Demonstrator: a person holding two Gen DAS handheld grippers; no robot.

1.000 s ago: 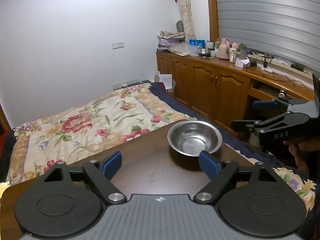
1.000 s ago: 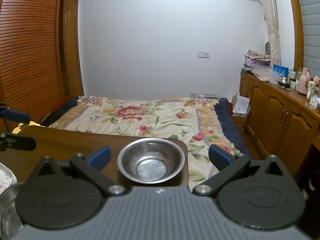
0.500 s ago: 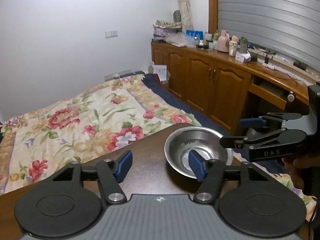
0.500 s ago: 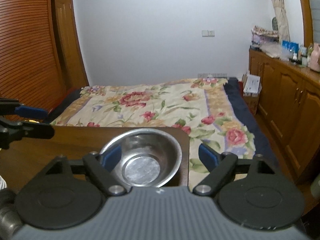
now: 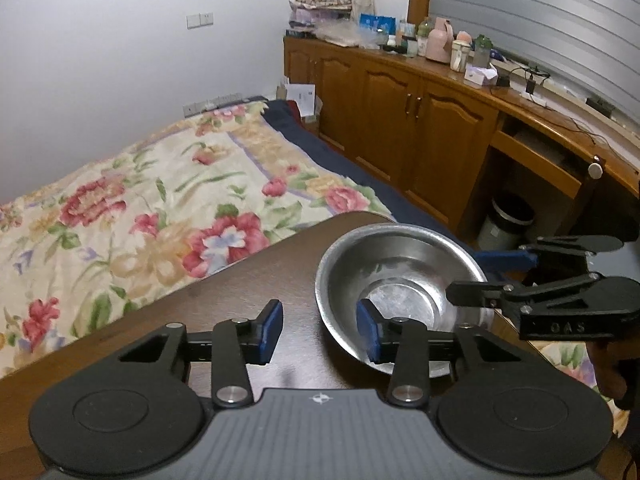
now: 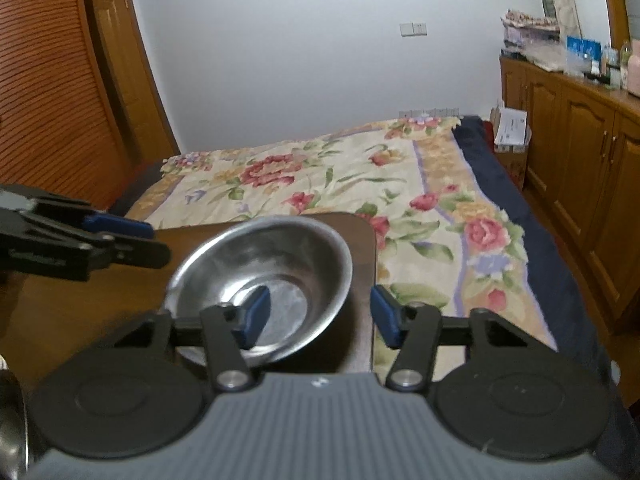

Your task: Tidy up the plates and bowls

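Steel bowl [image 5: 400, 276] at the surface's [image 5: 240, 300] far corner. Left gripper [image 5: 318, 332] and right gripper [image 6: 318, 316] each straddle an opposite side of the rim, one finger inside, one outside. Both closing, pads not yet pressing. Neither hand clearly nearer. Bedroom: floral bed [image 6: 360, 184] beyond, wooden cabinets [image 5: 420, 120].

Only lettering you can actually read is "DAS" in raised letters on the side of your right gripper [image 5: 480, 280], seen from the left wrist view; the labels on the cabinet-top bottles [image 5: 436, 42] are too blurry.
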